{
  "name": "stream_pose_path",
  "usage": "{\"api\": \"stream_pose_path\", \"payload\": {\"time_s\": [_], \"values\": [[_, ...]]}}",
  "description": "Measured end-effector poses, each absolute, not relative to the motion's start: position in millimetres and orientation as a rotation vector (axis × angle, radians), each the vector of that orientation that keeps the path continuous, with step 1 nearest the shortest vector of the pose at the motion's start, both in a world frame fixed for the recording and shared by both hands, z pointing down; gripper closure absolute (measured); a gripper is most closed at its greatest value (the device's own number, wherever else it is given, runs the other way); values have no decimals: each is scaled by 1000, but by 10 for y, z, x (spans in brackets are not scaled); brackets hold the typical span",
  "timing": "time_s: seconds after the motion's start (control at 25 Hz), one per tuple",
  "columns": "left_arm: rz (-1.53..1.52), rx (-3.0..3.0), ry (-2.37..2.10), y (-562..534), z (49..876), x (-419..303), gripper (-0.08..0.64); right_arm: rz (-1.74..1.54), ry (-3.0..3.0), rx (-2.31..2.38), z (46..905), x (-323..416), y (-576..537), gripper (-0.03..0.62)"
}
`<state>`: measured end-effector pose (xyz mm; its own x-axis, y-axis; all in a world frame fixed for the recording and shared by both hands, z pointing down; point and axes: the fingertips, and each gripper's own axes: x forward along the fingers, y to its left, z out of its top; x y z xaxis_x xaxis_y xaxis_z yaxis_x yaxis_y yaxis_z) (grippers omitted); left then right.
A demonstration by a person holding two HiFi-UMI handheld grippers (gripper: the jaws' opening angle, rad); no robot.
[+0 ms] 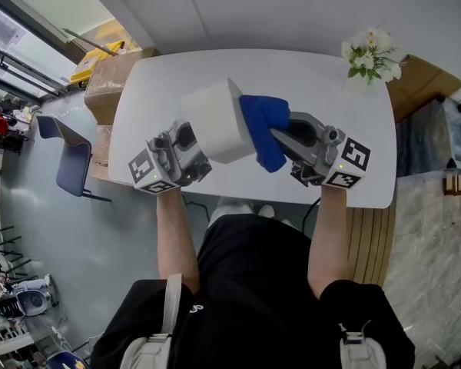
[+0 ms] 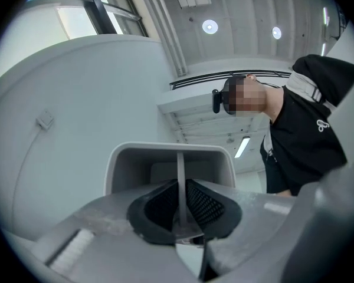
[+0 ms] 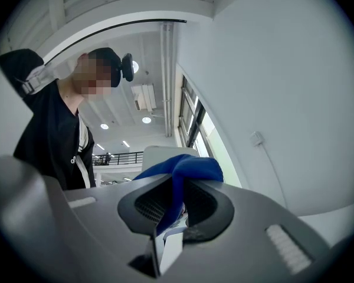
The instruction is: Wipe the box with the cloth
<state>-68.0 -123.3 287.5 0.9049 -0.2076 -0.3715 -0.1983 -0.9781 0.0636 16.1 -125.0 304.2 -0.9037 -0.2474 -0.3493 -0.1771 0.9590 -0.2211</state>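
Over the table point(image 1: 315, 83), the box point(image 1: 215, 121) sits approx. mid-frame in head view, its open side toward my L gripper point(image 1: 190, 143). That gripper comes in from 7 o'clock, jaws clamped on a thin wall of the box. My R gripper point(image 1: 283, 135), at 3 o'clock of the box, is clenched on the cloth point(image 1: 263, 133), w/ the cloth touching the box's R face.
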Motion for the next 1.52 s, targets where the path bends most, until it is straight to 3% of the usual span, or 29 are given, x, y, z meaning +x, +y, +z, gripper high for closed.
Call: {"api": "stream_pose_path", "payload": {"time_s": [0.44, 1.52], "values": [[-465, 2986, -503, -1448, 3105, -718, 514, -224, 2707, -169, 2969, 176, -1087, 545], [647, 2958, -358, -1291, 4547, -329, 514, -265, 2556, -483, 2998, 414, -1432, 543]]}}
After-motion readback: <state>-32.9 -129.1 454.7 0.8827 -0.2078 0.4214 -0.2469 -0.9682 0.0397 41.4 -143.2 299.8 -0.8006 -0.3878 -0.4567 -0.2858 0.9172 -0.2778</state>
